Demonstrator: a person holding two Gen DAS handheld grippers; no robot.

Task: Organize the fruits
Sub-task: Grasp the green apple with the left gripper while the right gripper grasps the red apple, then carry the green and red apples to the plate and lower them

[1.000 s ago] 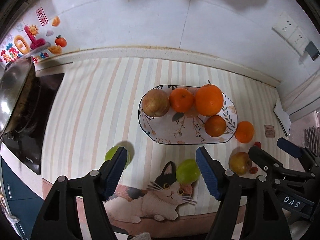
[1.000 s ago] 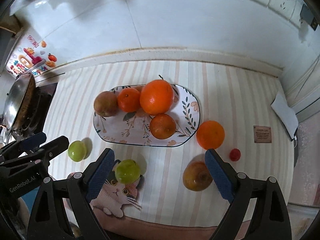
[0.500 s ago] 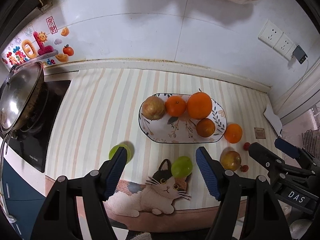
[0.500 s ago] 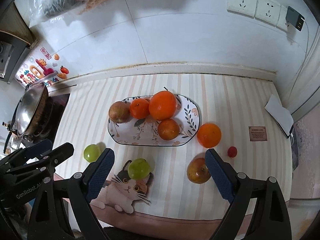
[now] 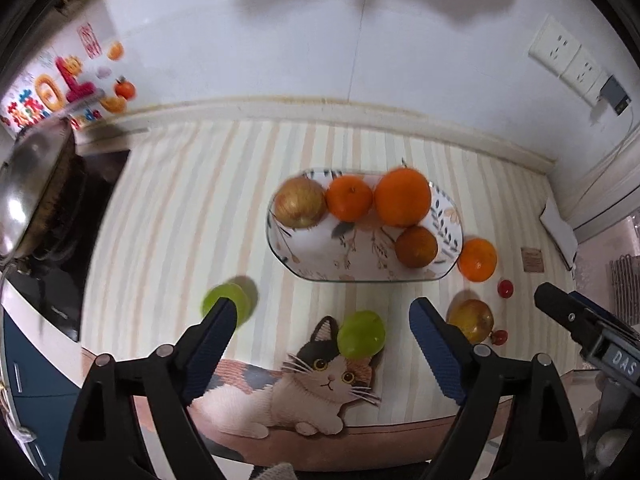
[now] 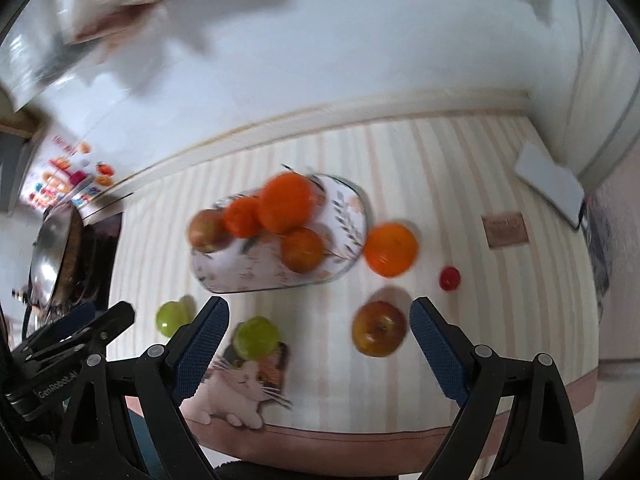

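A floral plate [image 5: 360,268] [image 6: 224,276] on the striped mat holds a brown apple [image 5: 300,208], two oranges [image 5: 402,198] and a darker orange [image 5: 416,246]. Loose on the mat are two green fruits [image 5: 360,334] [image 5: 226,304], an orange [image 5: 478,260] [image 6: 390,248], a red-yellow apple [image 5: 470,320] [image 6: 378,328] and small red tomatoes [image 5: 505,288] [image 6: 450,278]. My left gripper [image 5: 320,340] is open and empty above the near green fruit. My right gripper [image 6: 316,340] is open and empty, the apple between its fingers' line.
A steel wok [image 5: 32,184] sits on a black stove at the left. White wall with sockets [image 5: 568,64] at the back. A white pad [image 5: 560,232] [image 6: 550,182] and a small brown card [image 6: 504,230] lie at the right. The counter's front edge is close below.
Both grippers have moved down and closer to the counter after pulling back; the fruits look bigger. The right wrist view has swung and is blurred. No fruit has moved.
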